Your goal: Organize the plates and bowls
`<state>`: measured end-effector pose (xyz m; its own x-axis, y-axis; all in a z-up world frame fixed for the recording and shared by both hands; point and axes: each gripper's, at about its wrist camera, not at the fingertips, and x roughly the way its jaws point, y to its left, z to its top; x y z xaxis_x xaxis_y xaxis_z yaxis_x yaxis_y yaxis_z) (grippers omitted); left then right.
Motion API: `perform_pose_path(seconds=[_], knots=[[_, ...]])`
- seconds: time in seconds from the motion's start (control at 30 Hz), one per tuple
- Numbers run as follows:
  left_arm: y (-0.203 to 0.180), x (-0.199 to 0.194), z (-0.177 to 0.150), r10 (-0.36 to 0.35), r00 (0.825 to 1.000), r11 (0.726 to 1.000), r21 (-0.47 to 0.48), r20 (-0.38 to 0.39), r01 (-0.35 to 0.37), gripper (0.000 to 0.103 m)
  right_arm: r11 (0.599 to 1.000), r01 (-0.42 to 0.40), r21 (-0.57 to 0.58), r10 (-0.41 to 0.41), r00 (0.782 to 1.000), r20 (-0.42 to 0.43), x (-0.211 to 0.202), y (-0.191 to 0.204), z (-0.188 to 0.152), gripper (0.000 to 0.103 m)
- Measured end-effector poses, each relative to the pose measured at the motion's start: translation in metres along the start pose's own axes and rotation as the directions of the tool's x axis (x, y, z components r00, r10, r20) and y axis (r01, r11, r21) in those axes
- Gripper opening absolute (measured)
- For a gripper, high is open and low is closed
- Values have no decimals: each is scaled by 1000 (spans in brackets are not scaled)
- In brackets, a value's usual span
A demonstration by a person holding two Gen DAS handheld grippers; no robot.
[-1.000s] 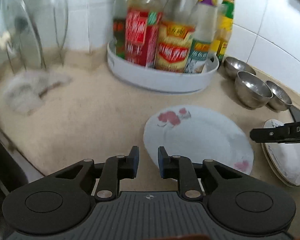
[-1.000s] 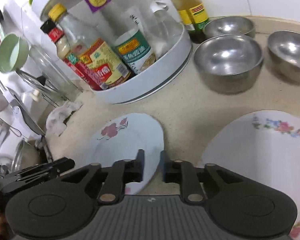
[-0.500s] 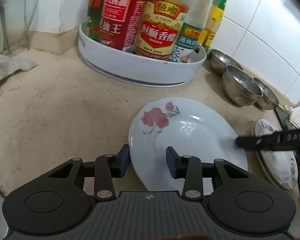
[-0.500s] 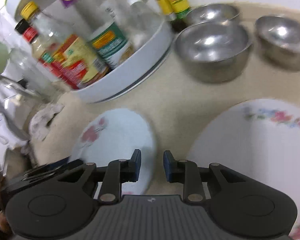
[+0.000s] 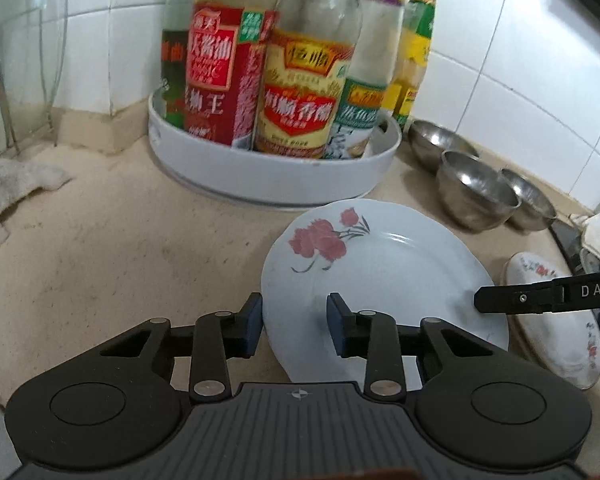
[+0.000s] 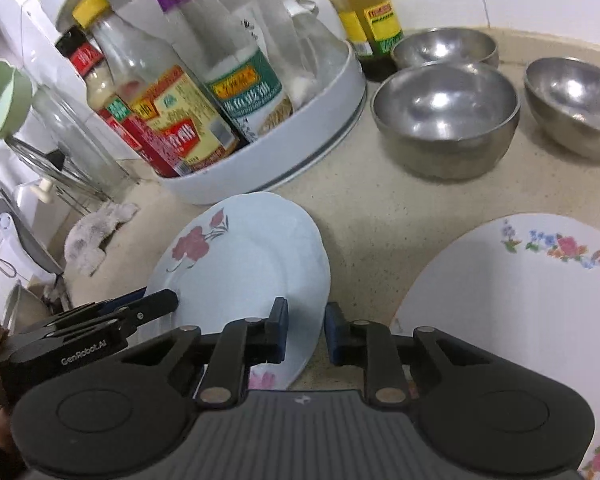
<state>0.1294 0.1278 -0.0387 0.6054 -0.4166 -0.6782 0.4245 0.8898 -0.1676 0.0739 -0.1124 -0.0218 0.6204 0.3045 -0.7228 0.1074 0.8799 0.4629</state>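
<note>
Wider-spread left hand-held gripper [image 5: 295, 322] straddling pale plate [image 5: 384, 276] rim; right hand-held gripper [image 6: 306, 332] apart, level.

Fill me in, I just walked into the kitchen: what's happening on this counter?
A person holding two grippers is sorting dishes. The left gripper has its jaws open around the near rim of the pale blue plate with red flowers, not yet closed. The right gripper is open at that plate's opposite edge. A white floral plate lies beside it, and three steel bowls sit near the white bottle tray.
</note>
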Motion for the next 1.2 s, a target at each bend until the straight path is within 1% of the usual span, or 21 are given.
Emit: perform_pose_path(seconds=[0.1, 0.27, 0.37, 0.6, 0.77, 1.0, 1.03, 1.07, 1.1, 1.13, 1.17, 1.2], knots=[[-8, -4, 5, -22, 1000, 1000, 13, 9, 22, 40, 1000, 2, 10, -2, 1000, 29, -18, -3, 1, 18], [-32, -10, 11, -76, 997, 995, 61, 27, 74, 40, 999, 32, 37, -34, 998, 61, -50, -15, -5, 18], [-50, -9, 12, -111, 994, 989, 100, 22, 108, 40, 996, 58, 63, -62, 995, 74, -65, -25, -12, 18], [-99, 9, 3, -191, 981, 964, 181, -36, 195, 40, 978, 138, 158, -155, 983, 99, -102, -58, -34, 18], [-133, 23, -4, -232, 970, 943, 230, -69, 242, 40, 960, 184, 213, -212, 970, 118, -124, -81, -47, 18], [-164, 41, -12, -244, 963, 928, 262, -111, 265, 40, 941, 224, 253, -258, 960, 112, -136, -108, -55, 18], [-166, 43, -13, -242, 963, 928, 262, -117, 265, 39, 941, 226, 252, -260, 960, 108, -136, -111, -56, 17], [-169, 45, -15, -240, 964, 928, 264, -117, 263, 34, 940, 227, 254, -260, 960, 105, -137, -115, -56, 17], [-172, 43, -15, -254, 962, 921, 277, -100, 272, 25, 938, 225, 263, -259, 961, 102, -137, -119, -57, 17], [-175, 41, -14, -300, 948, 907, 275, -107, 318, 21, 940, 217, 263, -250, 963, 101, -137, -121, -57, 17], [-178, 38, -12, -318, 942, 903, 267, -111, 336, 22, 941, 219, 257, -251, 963, 97, -137, -122, -57, 17], [-183, 36, -11, -313, 944, 901, 281, -102, 329, 23, 939, 234, 254, -265, 960, 95, -138, -122, -56, 17]])
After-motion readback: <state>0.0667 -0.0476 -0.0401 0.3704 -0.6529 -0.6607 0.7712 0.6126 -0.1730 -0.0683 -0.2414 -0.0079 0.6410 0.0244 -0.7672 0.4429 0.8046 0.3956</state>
